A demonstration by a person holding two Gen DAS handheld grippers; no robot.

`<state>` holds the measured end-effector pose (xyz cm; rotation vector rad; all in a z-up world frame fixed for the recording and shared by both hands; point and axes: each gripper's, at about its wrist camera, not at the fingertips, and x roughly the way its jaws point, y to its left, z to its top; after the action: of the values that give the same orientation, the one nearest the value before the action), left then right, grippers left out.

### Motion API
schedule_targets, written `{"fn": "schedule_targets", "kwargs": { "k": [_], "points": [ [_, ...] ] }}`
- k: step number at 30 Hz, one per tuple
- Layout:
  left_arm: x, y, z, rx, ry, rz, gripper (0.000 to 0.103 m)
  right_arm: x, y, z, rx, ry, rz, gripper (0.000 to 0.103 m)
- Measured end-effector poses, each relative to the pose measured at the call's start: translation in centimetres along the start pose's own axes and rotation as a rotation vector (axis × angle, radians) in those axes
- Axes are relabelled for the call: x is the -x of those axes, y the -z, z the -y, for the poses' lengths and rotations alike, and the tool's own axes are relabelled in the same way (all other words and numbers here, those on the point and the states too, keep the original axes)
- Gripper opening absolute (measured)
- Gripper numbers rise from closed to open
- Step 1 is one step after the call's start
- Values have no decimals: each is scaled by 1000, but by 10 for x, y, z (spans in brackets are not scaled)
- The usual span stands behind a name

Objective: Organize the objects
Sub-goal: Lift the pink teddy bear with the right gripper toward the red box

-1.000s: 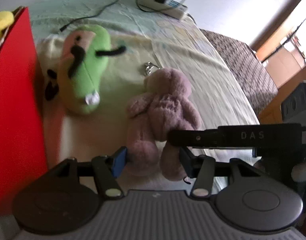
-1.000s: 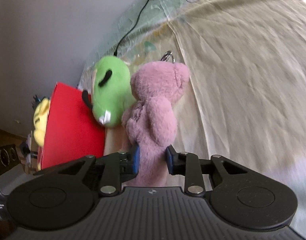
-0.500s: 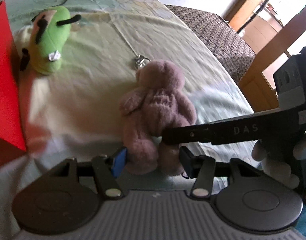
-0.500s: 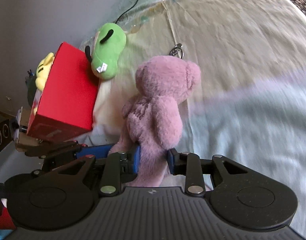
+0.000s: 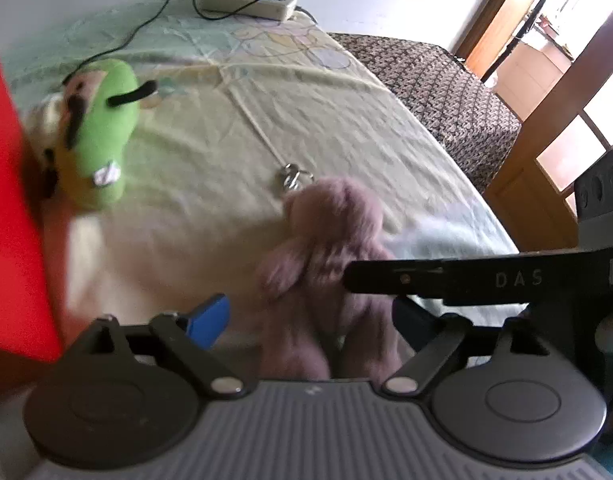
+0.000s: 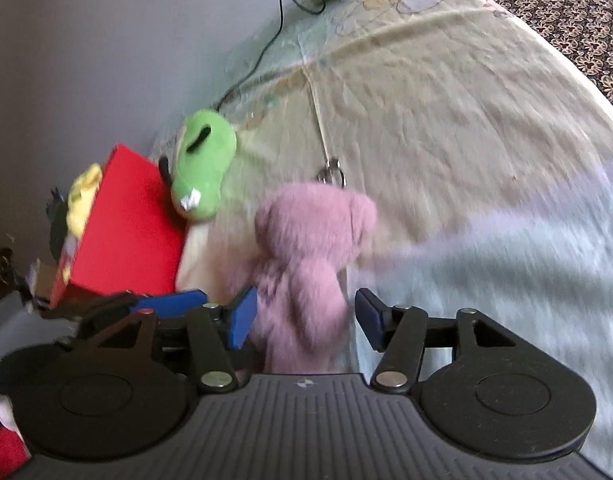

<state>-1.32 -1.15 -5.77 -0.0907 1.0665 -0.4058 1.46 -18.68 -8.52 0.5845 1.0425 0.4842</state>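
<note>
In the left wrist view the left gripper [image 5: 306,316], its jaws just spread wide, straddles the soft, light pink plush bear [image 5: 330,248] near the bed's [image 5: 386,128] near edge, while in the right wrist view the right gripper [image 6: 306,312], also just opened wide, brackets its squashy legs unpinched, so its torso looks the surest place to grab.

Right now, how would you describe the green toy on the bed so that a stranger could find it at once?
Start from the bed sheet and find the big red box at its edge near the wall. The green toy lies against that box, apart from the pink bear between the grippers. It alone is bright green, with black stripes and a small white tag.
</note>
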Motion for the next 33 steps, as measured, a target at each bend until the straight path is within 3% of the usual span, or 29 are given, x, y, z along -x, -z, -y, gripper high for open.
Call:
{"fn": "schedule_targets", "kwargs": {
  "k": [7, 14, 19, 33],
  "points": [
    [-22, -6, 11, -7, -5, -27, 87, -17, -5, -3, -33, -36, -53, 50],
    [-8, -2, 8, 20, 10, -6, 84, -8, -2, -7, -24, -84, -70, 45],
    [16, 8, 13, -4, -23, 32, 84, 1, 5, -31, 92, -107, -63, 44],
    [114, 44, -16, 69, -88, 206, 84, 6, 18, -113, 219, -290, -61, 43]
  ]
}}
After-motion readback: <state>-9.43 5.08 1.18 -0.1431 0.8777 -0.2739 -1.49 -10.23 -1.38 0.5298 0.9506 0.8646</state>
